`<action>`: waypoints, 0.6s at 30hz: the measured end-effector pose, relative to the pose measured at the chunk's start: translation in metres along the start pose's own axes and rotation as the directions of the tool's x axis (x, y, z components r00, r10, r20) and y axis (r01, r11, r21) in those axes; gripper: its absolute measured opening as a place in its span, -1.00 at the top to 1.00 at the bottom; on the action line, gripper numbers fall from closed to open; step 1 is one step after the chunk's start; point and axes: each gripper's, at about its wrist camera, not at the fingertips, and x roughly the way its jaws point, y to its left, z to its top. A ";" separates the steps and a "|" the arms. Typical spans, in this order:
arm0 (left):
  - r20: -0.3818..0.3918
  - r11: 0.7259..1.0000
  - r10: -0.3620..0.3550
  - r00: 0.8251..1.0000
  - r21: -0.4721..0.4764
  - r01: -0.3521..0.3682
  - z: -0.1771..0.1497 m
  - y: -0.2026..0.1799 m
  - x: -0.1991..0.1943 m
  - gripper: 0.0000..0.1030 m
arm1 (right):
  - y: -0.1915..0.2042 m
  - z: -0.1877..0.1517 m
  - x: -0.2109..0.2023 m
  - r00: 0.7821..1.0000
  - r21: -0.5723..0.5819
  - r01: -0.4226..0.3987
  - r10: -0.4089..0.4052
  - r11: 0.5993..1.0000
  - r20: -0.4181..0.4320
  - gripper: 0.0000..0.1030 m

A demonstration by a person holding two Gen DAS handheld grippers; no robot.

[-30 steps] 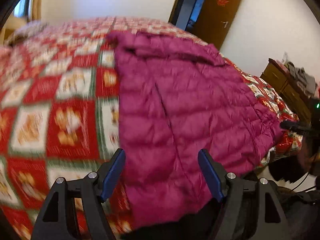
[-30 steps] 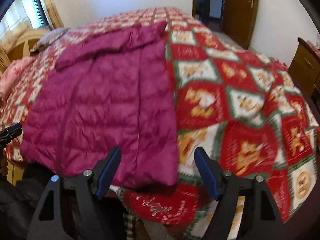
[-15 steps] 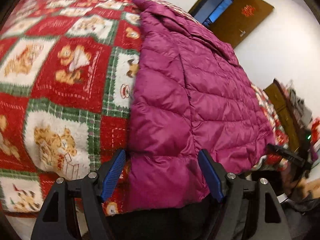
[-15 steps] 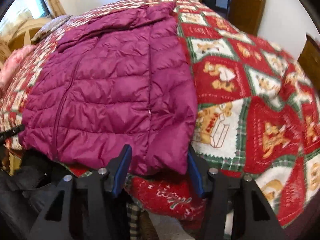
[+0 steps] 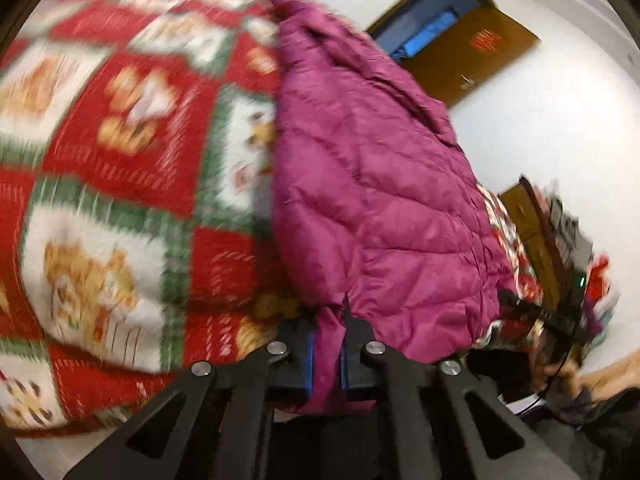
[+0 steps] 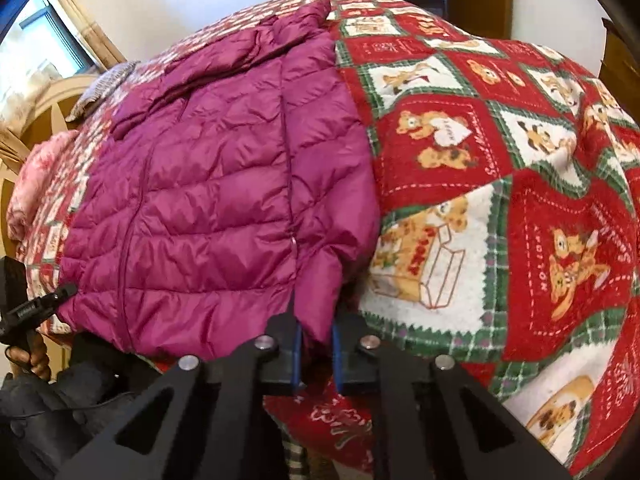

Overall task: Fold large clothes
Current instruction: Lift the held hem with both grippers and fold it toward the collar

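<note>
A magenta quilted puffer jacket (image 5: pixel 380 200) lies flat on the bed, collar at the far end and hem hanging over the near edge. My left gripper (image 5: pixel 326 332) is at the hem's left corner, its jaws closing, the blue pads (image 5: pixel 308 356) pinching a fold of the fabric. In the right wrist view the same jacket (image 6: pixel 220 184) fills the left half. My right gripper (image 6: pixel 316 328) sits at the hem's right corner, its jaws also closing, and it is shut on the bunched cloth. Each view shows the other gripper as a black tip at the opposite corner.
A red, green and white bear-patterned bedspread (image 6: pixel 500 160) covers the bed (image 5: pixel 120 160). Pillows (image 6: pixel 104 84) and a wooden headboard (image 6: pixel 44 120) lie at the far left. A brown door (image 5: pixel 472 56) and a cluttered wooden dresser (image 5: pixel 536 232) stand past the bed's right side.
Both grippers stood open around the hem corners earlier; now both have closed on the fabric. The left gripper also dropped lower and rolled, tilting its view.
</note>
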 end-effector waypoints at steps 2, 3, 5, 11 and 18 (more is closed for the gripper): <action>0.020 0.997 0.008 1.000 0.074 -0.009 0.002 -0.014 -0.005 0.89 | 0.002 -0.001 -0.006 1.000 0.003 -0.013 0.012 1.000 0.018 0.75; 0.033 0.996 0.002 0.999 0.091 -0.005 0.003 -0.018 -0.008 0.89 | 0.003 -0.001 -0.011 0.999 0.008 -0.031 0.031 0.999 0.034 0.75; 0.049 0.992 0.046 0.998 0.118 -0.051 0.006 -0.020 -0.011 0.89 | 0.006 0.000 -0.021 0.993 0.009 -0.092 0.092 0.996 0.068 0.76; -0.016 0.974 0.191 0.981 0.125 -0.187 0.004 -0.013 0.002 0.68 | 0.022 0.005 -0.038 0.989 -0.065 -0.100 0.107 0.993 0.103 0.76; -0.046 0.994 0.102 0.994 0.043 -0.100 0.001 -0.008 0.007 0.11 | 0.008 0.003 -0.022 0.993 0.013 -0.096 0.095 0.995 0.071 0.76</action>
